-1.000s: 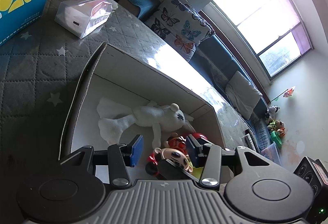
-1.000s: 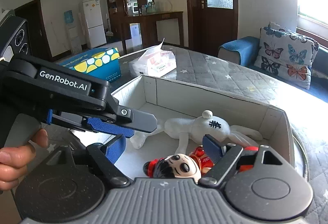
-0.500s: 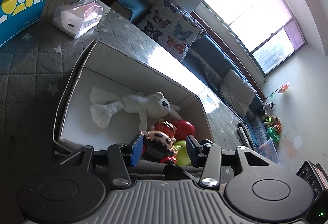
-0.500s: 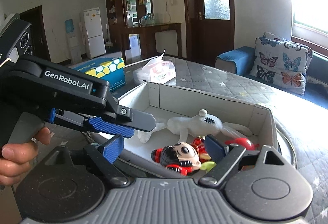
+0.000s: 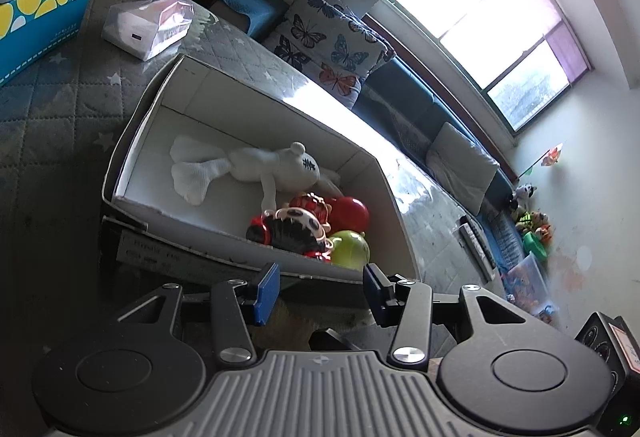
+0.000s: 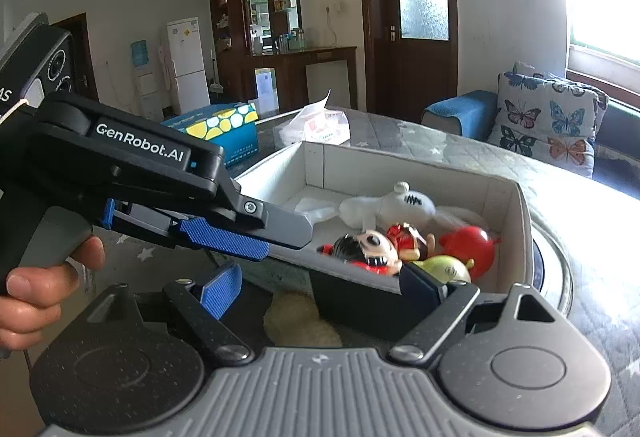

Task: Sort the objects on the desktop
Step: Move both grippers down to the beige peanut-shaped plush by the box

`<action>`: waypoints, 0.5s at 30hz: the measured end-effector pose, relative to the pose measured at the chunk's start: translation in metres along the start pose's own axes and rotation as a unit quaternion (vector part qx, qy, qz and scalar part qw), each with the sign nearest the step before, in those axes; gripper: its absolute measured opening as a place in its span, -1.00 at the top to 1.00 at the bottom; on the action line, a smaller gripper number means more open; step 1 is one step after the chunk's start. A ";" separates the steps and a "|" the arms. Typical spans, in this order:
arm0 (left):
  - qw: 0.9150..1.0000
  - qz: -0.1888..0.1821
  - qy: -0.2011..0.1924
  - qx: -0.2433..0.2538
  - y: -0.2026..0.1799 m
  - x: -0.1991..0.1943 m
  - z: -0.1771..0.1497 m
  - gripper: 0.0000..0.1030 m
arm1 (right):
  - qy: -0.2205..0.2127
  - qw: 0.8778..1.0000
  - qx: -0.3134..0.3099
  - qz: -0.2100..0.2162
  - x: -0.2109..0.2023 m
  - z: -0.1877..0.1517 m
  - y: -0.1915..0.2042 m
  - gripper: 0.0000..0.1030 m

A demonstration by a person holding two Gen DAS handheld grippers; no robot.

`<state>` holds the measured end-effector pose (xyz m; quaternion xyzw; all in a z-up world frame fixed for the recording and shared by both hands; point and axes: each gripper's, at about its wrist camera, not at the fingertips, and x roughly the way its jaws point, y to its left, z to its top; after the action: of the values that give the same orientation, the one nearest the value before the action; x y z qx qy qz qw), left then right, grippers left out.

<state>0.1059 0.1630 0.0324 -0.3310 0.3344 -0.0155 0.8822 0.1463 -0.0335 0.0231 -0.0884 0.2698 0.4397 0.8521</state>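
— As you hold both tools just before the near wall of the box, how do your claws stand?

— Your left claw (image 5: 318,293) is spread wide and pinches nothing; its blue pads (image 5: 267,287) sit below the near rim. Your right claw (image 6: 320,291) is spread too and also holds nothing. In the right wrist view your left hand (image 6: 38,287) grips the handle of the other tool, at the left side.

— And where are the toys?

— They all lie inside the white cardboard box (image 5: 256,99) on the table (image 5: 48,105). Nearest to you, at the near right corner, lies the big-headed doll (image 5: 294,229) with black hair and red clothes. Just beside it, touching, are the yellow-green ball (image 5: 350,247) and the red ball (image 5: 352,213). Behind them the white plush toy (image 5: 248,167) lies flat along the floor of the box, its head toward the balls.

— What is farther on the table?

— Beyond the box you see a soft tissue pack (image 5: 150,23), and near it the blue tissue box (image 5: 38,3) with yellow spots. Beyond the table stands a sofa with a butterfly cushion (image 5: 328,41).
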 end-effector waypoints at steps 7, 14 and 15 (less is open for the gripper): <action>1.000 0.012 0.000 0.021 -0.004 -0.006 -0.014 0.06 | 0.006 1.000 0.003 0.001 -0.005 -0.014 0.005 -0.72; 1.000 0.013 0.006 0.011 0.004 -0.008 -0.024 0.06 | 0.019 1.000 0.010 0.006 -0.007 -0.028 0.009 -0.72; 1.000 0.012 0.008 0.005 0.007 -0.007 -0.025 0.06 | 0.021 1.000 0.012 0.006 -0.006 -0.029 0.009 -0.72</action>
<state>0.0839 0.1560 0.0187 -0.3225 0.3449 -0.0092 0.8814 0.1248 -0.0438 0.0027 -0.0861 0.2930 0.4393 0.8449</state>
